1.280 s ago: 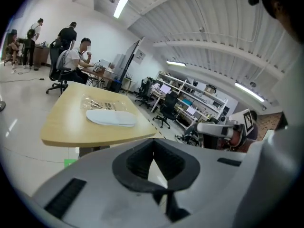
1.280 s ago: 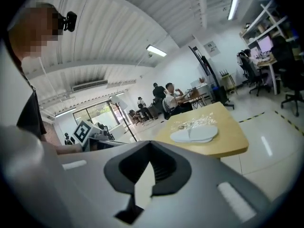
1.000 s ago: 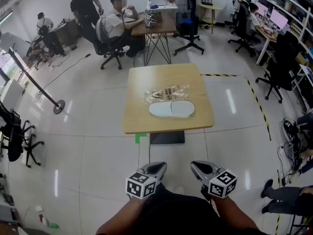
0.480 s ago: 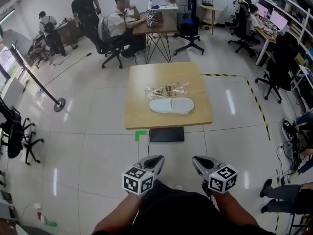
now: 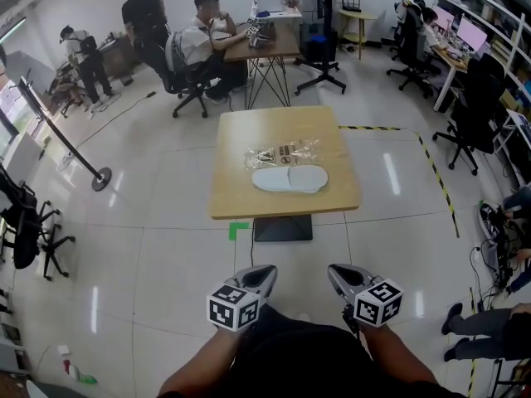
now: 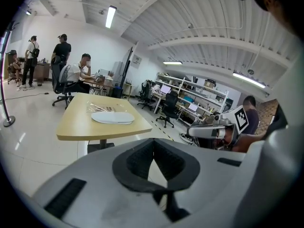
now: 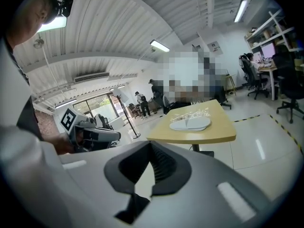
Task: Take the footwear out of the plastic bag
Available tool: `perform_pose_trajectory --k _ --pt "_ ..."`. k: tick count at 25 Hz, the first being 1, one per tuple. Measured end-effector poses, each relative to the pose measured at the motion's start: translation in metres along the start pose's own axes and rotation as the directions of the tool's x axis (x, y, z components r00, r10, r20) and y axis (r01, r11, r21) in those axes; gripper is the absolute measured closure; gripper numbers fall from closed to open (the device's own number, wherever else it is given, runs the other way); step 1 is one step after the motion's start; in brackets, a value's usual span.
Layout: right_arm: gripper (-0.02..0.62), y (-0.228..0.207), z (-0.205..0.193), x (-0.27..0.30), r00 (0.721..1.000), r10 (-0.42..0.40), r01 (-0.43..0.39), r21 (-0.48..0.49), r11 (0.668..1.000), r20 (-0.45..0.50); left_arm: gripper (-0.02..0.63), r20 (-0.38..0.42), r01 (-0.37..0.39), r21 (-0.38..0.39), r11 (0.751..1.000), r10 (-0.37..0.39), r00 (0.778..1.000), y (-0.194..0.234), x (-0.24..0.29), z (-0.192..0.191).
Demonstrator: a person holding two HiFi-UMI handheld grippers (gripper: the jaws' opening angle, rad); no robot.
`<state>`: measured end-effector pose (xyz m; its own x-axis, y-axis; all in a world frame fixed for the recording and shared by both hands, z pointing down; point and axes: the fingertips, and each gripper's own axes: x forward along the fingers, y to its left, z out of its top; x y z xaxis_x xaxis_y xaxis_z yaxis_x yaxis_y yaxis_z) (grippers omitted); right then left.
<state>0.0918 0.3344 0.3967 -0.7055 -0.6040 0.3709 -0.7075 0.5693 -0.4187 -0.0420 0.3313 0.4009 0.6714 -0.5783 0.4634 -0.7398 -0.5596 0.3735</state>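
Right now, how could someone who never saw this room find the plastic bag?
Find the light wooden table standing alone on the tiled floor ahead. Two things lie near its middle; the clear plastic bag is the farther one, just behind the white slippers. It is crinkled, see-through and carries dark print, while the slippers are smooth and plain white.

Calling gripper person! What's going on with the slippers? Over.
Left gripper and right gripper shut, empty, well short of the table. White slippers lie beside crumpled plastic bag, apparently out. Nothing in the way.
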Motion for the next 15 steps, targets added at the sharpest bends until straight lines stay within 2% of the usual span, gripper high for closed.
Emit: perform_pose_trajectory --k 8,15 --pt "0.595 0.002 0.002 0.001 0.999 0.028 -0.028 -0.009 1.0 0.022 0.598 0.002 -0.031 0.015 0.999 0.031 1.0 0.011 -0.001 0.008" --pt "0.595 0.001 0.003 0.0 0.999 0.03 -0.03 -0.011 0.999 0.024 0.598 -0.005 -0.029 0.047 0.998 0.029 1.0 0.007 -0.001 0.01"
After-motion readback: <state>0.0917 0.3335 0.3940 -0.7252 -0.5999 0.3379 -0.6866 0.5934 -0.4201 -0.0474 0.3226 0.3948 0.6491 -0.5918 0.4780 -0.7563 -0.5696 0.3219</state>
